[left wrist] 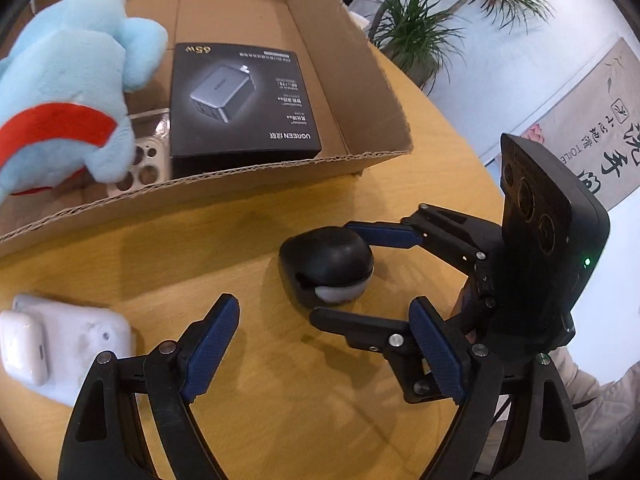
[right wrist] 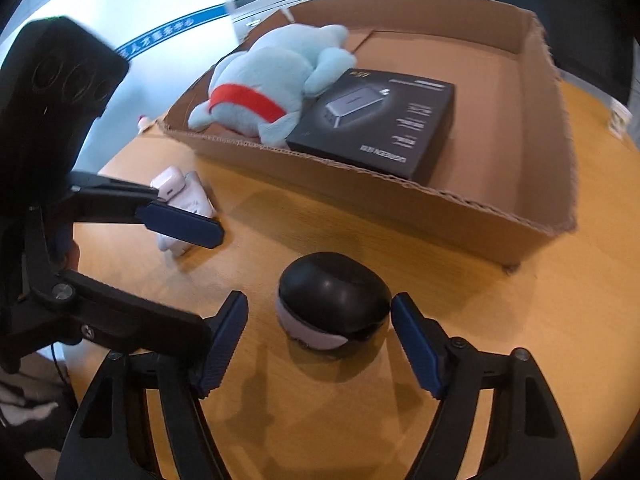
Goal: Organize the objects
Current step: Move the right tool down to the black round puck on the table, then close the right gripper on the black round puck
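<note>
A black rounded case with a grey base [right wrist: 334,306] sits on the wooden table between the open fingers of my right gripper [right wrist: 320,340], untouched. It also shows in the left wrist view [left wrist: 326,264], with the right gripper [left wrist: 344,270] around it. My left gripper [left wrist: 324,336] is open and empty, just in front of the case; it also shows at the left of the right wrist view [right wrist: 208,276]. A shallow cardboard box [right wrist: 400,200] holds a blue plush toy [right wrist: 272,88], a black charger box [right wrist: 380,124] and a clear phone case [left wrist: 142,164].
A white flat device with a small white earbud case on it [left wrist: 60,344] lies on the table left of the grippers, also in the right wrist view [right wrist: 184,196]. Potted plants [left wrist: 432,20] stand beyond the table's far edge.
</note>
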The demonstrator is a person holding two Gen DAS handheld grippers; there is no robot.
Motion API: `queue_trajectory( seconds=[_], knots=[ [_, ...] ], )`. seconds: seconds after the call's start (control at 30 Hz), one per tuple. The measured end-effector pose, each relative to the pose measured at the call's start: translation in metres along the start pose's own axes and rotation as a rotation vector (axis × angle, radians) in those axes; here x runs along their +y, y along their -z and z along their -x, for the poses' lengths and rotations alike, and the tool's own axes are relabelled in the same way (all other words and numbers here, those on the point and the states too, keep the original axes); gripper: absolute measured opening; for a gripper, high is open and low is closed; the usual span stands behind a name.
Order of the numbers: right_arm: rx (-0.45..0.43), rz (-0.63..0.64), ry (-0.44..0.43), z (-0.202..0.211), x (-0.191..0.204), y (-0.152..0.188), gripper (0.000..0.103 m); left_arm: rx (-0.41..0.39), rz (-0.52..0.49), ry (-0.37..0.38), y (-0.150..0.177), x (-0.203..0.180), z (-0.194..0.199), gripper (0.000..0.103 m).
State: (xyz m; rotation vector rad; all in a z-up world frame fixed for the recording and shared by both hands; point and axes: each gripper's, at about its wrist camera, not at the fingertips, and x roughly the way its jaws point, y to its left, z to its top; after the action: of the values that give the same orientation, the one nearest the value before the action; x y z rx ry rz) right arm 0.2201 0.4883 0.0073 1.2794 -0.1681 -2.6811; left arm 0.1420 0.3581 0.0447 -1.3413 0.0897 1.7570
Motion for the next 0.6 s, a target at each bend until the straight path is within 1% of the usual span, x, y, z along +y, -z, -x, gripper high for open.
queue_trajectory(
  seconds=[0.03,0.07,0.27,0.43,0.5,0.53,0.57,0.6],
  knots=[
    [0.006,0.014,-0.006,-0.002,-0.001,0.000,0.064,0.005,0.002,0.001,-0.002,0.000,-0.004,0.087],
    [0.009,0.022,-0.017,-0.004,-0.003,0.000,0.061,0.010,0.003,0.003,-0.003,0.000,-0.006,0.087],
    [0.002,0.014,-0.060,-0.003,-0.006,0.004,0.061,0.053,-0.003,0.024,-0.009,-0.006,-0.027,0.087],
    [0.000,0.007,-0.080,0.003,-0.003,0.012,0.061,0.086,-0.022,0.005,-0.006,-0.011,-0.038,0.087],
    [-0.001,0.003,-0.082,0.005,-0.002,0.015,0.061,0.088,-0.023,-0.005,-0.005,-0.011,-0.040,0.087],
    [-0.002,0.004,-0.081,0.005,-0.001,0.017,0.061,0.086,-0.021,-0.008,-0.005,-0.011,-0.040,0.084],
    [-0.002,0.002,-0.079,0.006,-0.001,0.017,0.061,0.088,-0.019,-0.011,-0.005,-0.011,-0.040,0.078],
    [-0.002,0.000,-0.078,0.006,0.000,0.017,0.061,0.090,-0.019,-0.017,-0.004,-0.011,-0.041,0.076]
  ],
)
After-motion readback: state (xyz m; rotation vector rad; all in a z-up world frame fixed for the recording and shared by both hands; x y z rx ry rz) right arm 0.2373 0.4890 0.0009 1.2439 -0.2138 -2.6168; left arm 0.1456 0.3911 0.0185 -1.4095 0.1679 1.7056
